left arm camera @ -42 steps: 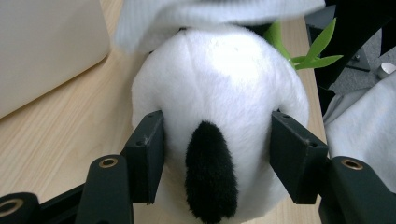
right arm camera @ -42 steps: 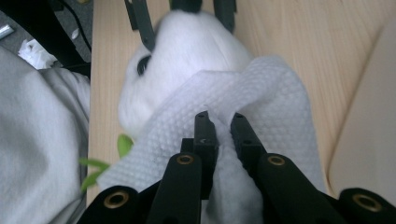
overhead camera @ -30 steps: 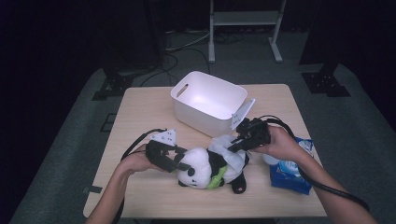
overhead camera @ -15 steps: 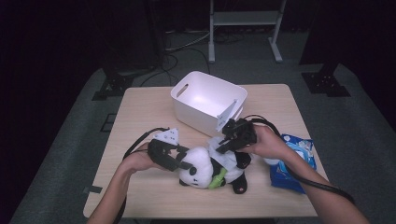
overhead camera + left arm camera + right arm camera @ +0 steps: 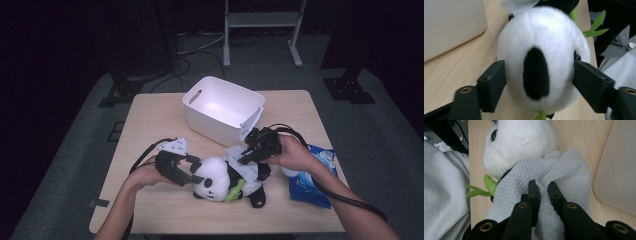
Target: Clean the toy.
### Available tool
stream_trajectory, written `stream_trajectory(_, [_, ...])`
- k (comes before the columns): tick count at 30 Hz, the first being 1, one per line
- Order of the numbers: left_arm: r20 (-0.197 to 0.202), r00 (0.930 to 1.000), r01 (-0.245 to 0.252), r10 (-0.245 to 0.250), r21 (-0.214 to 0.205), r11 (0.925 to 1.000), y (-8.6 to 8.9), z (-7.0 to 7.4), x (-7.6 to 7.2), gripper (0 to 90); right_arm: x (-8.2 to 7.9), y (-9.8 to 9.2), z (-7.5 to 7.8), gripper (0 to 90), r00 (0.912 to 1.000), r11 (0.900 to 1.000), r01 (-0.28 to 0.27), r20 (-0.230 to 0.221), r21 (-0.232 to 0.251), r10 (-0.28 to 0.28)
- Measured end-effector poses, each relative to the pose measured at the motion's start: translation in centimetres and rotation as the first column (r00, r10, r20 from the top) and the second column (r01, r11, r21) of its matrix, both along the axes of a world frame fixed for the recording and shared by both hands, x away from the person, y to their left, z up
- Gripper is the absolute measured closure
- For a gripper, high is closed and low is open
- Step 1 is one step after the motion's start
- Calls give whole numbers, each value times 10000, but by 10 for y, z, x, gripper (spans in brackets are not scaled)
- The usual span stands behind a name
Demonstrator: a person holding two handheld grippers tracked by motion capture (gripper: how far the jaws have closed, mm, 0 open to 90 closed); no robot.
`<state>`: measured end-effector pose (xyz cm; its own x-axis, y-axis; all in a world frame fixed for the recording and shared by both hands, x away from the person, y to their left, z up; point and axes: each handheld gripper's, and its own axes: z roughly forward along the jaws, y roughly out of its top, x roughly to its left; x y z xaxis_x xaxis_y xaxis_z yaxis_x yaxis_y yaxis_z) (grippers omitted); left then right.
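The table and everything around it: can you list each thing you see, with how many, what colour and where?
Soft plush panda toy: one, black and white, lying at the table's near middle, with a green leaf sprig at its chest.
Textured white wipe cloth: one, draped over the panda's body.
White plastic tub: one, standing at the table's far middle.
Blue wipe packet: one, at the table's near right edge.
Light wooden table: one, on grey floor.
White metal stand: one, behind the table.
Left gripper: black, jaws on either side of the panda's head; they have just been opening.
Right gripper: black, pinching the cloth.
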<state>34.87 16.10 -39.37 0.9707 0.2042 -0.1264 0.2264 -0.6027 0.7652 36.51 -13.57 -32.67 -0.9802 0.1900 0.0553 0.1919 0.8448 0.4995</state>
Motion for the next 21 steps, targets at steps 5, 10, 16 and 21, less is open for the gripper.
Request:
stream_trajectory(5, [-737, 9973, -49, 41, -109, 9999, 2, -19, 3, 127, -2, -9, -3, 826, 9997, 9997, 222, -51, 114, -222])
stream_trajectory(10, [-937, 9956, 24, -74, -528, 9986, 1, -30, 9, 271, -3, -8, -7, 826, 9999, 9994, 162, -10, 296, -162])
stream_trajectory(16, [-407, 9991, 76, -94, -461, 9989, -1, -17, 7, 435, -2, -4, -3, 826, 10000, 9989, 70, 37, 463, -72])
stream_trajectory(21, [383, 9988, 311, -307, -107, 9995, -13, 14, 1, 484, -7, 13, 11, 827, 9991, 9950, -309, 309, 946, 281])
